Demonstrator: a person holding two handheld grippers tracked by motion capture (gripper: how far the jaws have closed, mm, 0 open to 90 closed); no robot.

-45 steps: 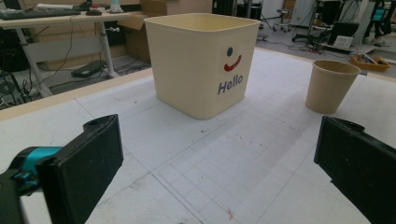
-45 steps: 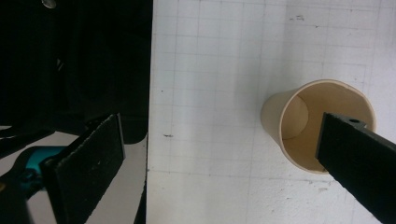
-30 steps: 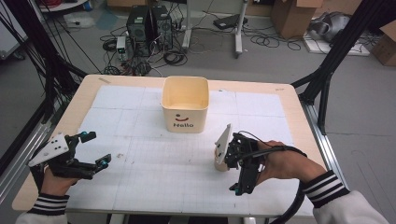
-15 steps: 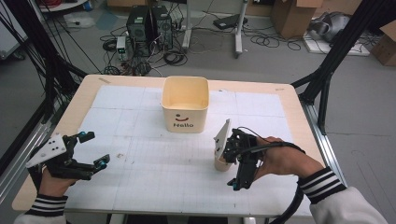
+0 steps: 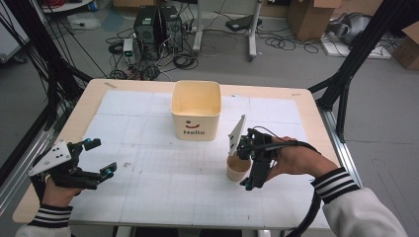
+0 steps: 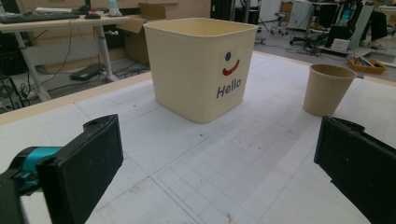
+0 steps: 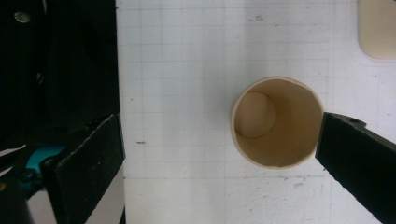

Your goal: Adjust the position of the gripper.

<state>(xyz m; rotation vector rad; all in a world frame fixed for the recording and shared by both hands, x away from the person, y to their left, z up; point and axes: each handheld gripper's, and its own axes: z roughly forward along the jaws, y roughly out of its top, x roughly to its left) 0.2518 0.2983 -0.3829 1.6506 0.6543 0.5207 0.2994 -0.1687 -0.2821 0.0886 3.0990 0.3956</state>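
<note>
Near edge of the desk (image 5: pixel 148 202), taking the paper cup (image 5: pixel 237 168) as landmark throughout. Right claw (image 5: pixel 251 160) is hovering directly above the cup, pointing straight down, its jaws standing wide apart; in the right gripper view the cup (image 7: pixel 277 122) is sitting upright and open-mouthed below the right claw (image 7: pixel 219 154), off-centre toward one jaw, whose tip is overlapping the cup's rim in that view, though contact cannot be told. The hand (image 5: pixel 296 160) is gripping the tool from the cup's right side. Left claw (image 5: pixel 101 158) is resting low over the desk well to the left of the cup, jaws also spread wide and gripping nothing; in the left gripper view its jaws are framing the desk surface (image 6: pixel 196 172), with the cup (image 6: pixel 328 88) standing farther off. Beyond the cup and slightly left, the cream bin (image 5: pixel 196 109) marked "Hello" is standing upright near the desk's middle, apart from the cup.
</note>
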